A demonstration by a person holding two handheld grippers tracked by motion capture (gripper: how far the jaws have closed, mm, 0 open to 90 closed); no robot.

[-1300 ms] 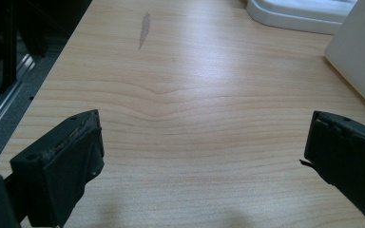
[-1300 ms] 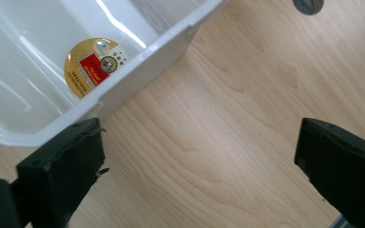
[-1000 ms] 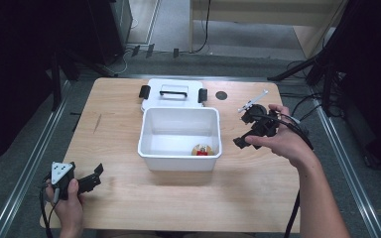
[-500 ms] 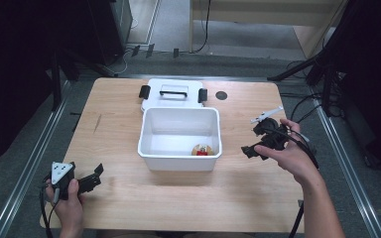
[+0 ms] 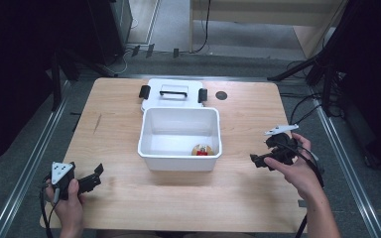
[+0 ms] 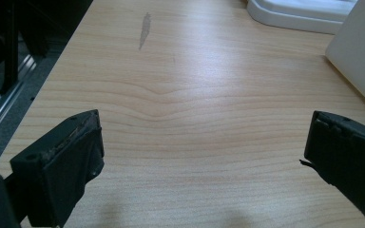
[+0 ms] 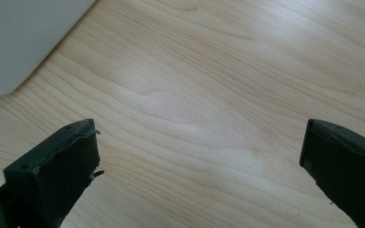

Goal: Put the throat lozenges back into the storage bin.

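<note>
Black jaws stand wide apart on both tools, with nothing between them: the left gripper (image 5: pixel 95 177) rests low at the pale wooden table's (image 5: pixel 129 129) near left corner, the right gripper (image 5: pixel 259 159) hovers beside the one white rectangular plastic bin (image 5: pixel 179 148). One white lid with black clips (image 5: pixel 173 92) lies behind it. Inside sits one small reddish-tan object (image 5: pixel 202 149), too small to identify.

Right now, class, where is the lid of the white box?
In the high view the lid lies flat at the table's far edge, directly behind the open white box and touching its far wall, with a small dark disc to its right.
</note>
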